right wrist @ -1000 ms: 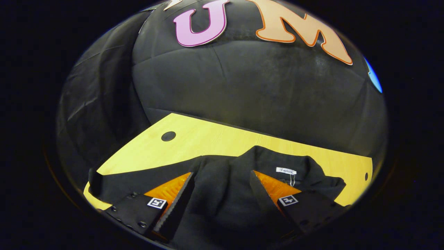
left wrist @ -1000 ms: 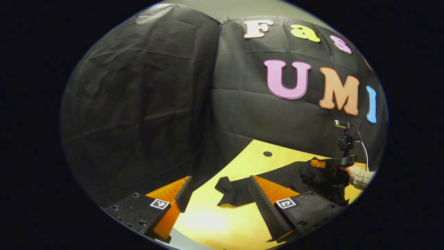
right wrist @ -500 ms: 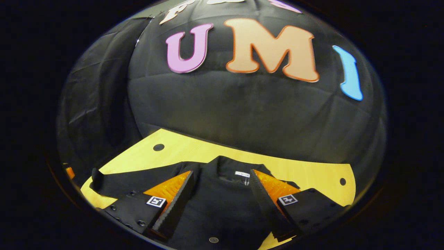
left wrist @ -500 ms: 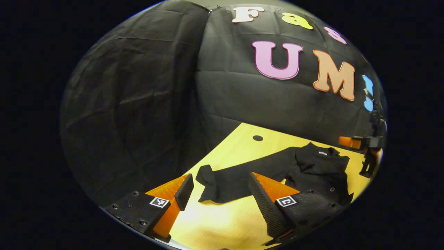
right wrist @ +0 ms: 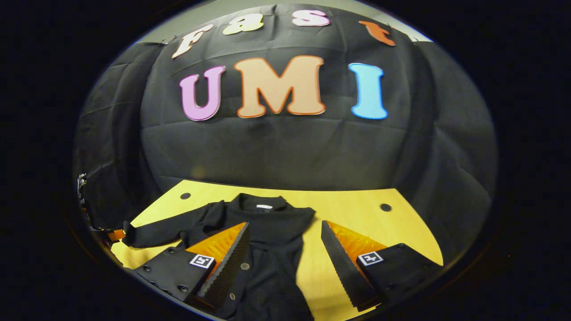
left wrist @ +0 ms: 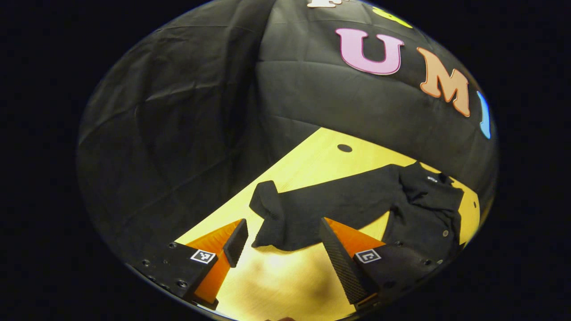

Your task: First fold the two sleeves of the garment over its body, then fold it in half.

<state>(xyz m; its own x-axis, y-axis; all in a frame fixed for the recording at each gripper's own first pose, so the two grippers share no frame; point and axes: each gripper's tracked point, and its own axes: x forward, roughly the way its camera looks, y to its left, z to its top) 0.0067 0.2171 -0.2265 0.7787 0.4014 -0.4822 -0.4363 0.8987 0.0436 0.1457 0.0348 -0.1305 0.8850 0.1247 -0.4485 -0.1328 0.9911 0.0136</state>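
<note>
A black buttoned garment (left wrist: pixel 419 214) lies flat on the yellow table (left wrist: pixel 285 285), collar toward the booth wall. One long sleeve (left wrist: pixel 339 205) stretches out sideways, and its cuff (left wrist: pixel 267 209) lies just ahead of my open left gripper (left wrist: pixel 285 254), whose fingers hold nothing. In the right gripper view the garment (right wrist: pixel 272 223) lies in the middle, with that sleeve (right wrist: pixel 151 234) running off to the left. The other sleeve looks folded across the body. My right gripper (right wrist: pixel 281 263) stands open above the garment's lower right side. The left gripper (right wrist: pixel 113 234) shows small at that sleeve's end.
The table (right wrist: pixel 357 214) has round holes near its far corners (right wrist: pixel 385 207) (right wrist: pixel 185 195) (left wrist: pixel 344 148). The black cloth wall stands close behind the table's far edge. Bare tabletop lies to the right of the garment (right wrist: pixel 379 232).
My right gripper has drawn back from over the garment's body and swung right, so more table shows. My left gripper has come closer to the sleeve cuff.
</note>
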